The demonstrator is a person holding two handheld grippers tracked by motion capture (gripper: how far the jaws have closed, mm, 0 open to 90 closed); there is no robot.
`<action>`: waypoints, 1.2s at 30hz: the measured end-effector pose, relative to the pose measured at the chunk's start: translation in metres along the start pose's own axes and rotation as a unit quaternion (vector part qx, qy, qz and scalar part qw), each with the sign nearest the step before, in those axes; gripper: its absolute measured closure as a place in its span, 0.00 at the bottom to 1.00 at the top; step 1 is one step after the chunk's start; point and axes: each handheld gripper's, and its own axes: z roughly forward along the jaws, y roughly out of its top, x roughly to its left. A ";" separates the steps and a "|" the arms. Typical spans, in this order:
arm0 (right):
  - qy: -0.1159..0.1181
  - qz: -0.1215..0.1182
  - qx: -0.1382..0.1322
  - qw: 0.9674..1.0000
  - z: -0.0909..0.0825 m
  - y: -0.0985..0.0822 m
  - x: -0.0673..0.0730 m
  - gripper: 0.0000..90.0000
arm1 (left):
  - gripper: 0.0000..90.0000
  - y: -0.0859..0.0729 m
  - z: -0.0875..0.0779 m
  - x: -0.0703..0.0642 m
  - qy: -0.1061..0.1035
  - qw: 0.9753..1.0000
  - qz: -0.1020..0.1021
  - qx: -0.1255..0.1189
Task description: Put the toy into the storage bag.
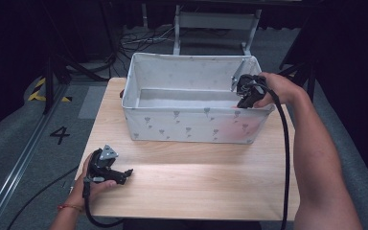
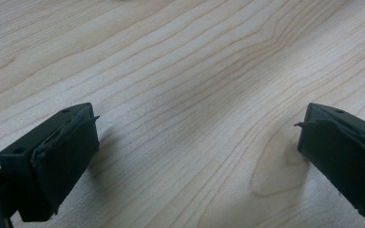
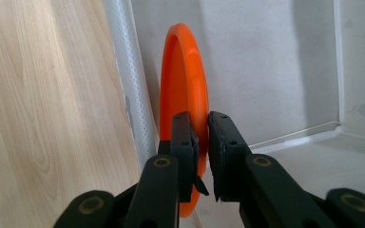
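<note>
— Right gripper view first: what has the right gripper (image 3: pixel 202 142) got?
— Its jaws are clamped on the rim of an orange plate (image 3: pixel 185 85), held on edge inside the white fabric box (image 3: pixel 123 80), against its near wall at the right end.
— And from the high view?
— The right gripper (image 1: pixel 243 101) dips into the box (image 1: pixel 191 125) at its right corner.
— The left gripper (image 1: pixel 124 175)?
— Jaws spread wide, holding nothing, low over the wooden table (image 1: pixel 196 187), near left.
</note>
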 end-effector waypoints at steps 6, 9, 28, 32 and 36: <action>0.000 -0.003 -0.011 1.000 -0.005 -0.003 0.001 0.91 | 0.00 0.000 0.000 0.000 0.000 1.000 0.000 0.000; -0.009 0.003 -0.011 1.000 -0.006 -0.004 0.001 0.89 | 0.00 0.000 0.000 0.000 -0.001 1.000 -0.001 0.001; -0.091 0.079 -0.158 0.980 -0.028 -0.019 0.017 0.47 | 0.00 0.000 0.000 0.000 0.000 1.000 0.000 0.000; -0.114 0.110 -0.201 0.967 -0.032 -0.025 0.026 0.33 | 0.00 0.000 0.000 0.000 0.000 1.000 0.000 0.000; -0.136 0.137 -0.228 0.954 -0.037 -0.031 0.034 0.26 | 0.00 0.000 0.000 0.000 0.000 1.000 0.000 0.000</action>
